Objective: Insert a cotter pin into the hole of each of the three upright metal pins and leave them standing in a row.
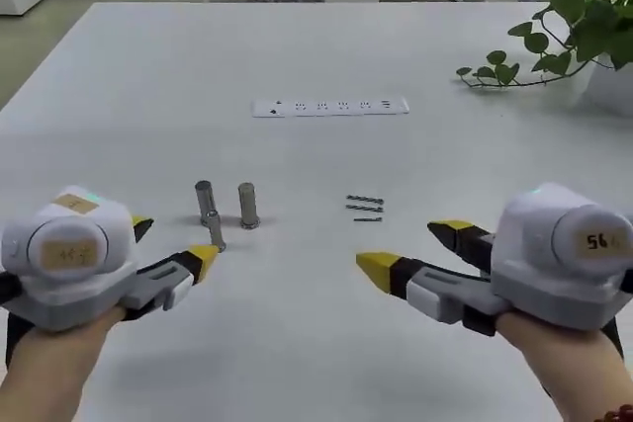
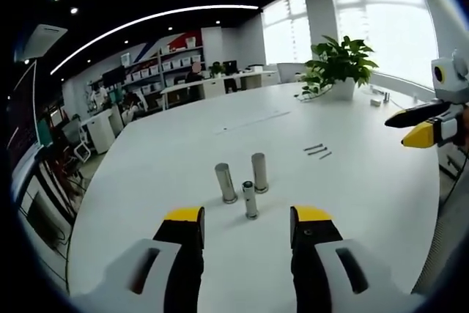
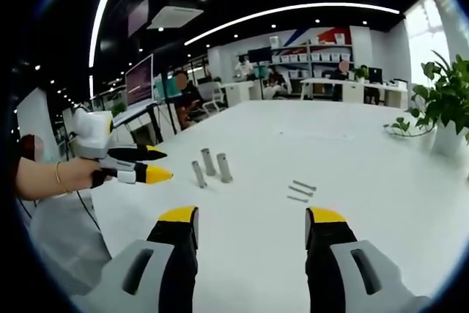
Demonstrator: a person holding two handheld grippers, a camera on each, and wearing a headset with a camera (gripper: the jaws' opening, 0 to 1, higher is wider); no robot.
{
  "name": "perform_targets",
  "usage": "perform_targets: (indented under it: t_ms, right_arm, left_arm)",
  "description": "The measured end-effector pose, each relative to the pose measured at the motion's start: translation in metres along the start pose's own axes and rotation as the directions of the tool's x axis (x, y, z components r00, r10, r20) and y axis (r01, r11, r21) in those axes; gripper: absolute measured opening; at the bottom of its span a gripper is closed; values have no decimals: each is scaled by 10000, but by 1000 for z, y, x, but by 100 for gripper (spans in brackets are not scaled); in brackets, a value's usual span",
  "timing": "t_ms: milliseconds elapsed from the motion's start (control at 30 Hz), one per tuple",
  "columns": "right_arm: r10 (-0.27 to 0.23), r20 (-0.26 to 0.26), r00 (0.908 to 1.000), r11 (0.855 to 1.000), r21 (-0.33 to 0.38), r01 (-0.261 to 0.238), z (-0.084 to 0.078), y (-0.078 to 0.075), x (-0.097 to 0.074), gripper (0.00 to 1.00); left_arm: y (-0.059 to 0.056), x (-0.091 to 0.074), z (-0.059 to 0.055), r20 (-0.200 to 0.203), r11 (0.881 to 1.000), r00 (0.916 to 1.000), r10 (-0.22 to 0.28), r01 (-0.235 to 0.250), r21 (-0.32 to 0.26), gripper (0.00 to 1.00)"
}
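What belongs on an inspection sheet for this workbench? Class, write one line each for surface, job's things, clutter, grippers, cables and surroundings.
Surface: white table, no marks seen.
Job's things: three metal pins upright in a cluster, not a row; three cotter pins lying loose to their right, none inserted.
Clutter: power strip farther back; potted plant at the far right corner.
Grippers: left gripper and right gripper both open, empty, over the near table.
Cables: nothing seen on the table.
Surroundings: open office with desks, shelves, windows.
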State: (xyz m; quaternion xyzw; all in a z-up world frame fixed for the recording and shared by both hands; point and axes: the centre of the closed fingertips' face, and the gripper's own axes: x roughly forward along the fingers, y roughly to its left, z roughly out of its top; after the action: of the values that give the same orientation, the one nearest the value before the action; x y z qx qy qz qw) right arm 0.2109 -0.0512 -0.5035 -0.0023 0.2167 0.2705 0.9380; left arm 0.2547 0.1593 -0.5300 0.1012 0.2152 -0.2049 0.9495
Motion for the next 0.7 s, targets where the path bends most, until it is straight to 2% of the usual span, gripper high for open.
perform_targets:
  t_ms: [233,700]
  right_arm:
    - [53,-70,10000,9997,-231,-54,-1,0,3,52]
    - [80,-224,9997,9984,-564,-93,-6,0,8,51]
  left_arm:
    - [-1,17,2,61,9995,9996,-269,268,188,33]
    - [-7,54,-7,-252,9967,9970,-735,743,324,22]
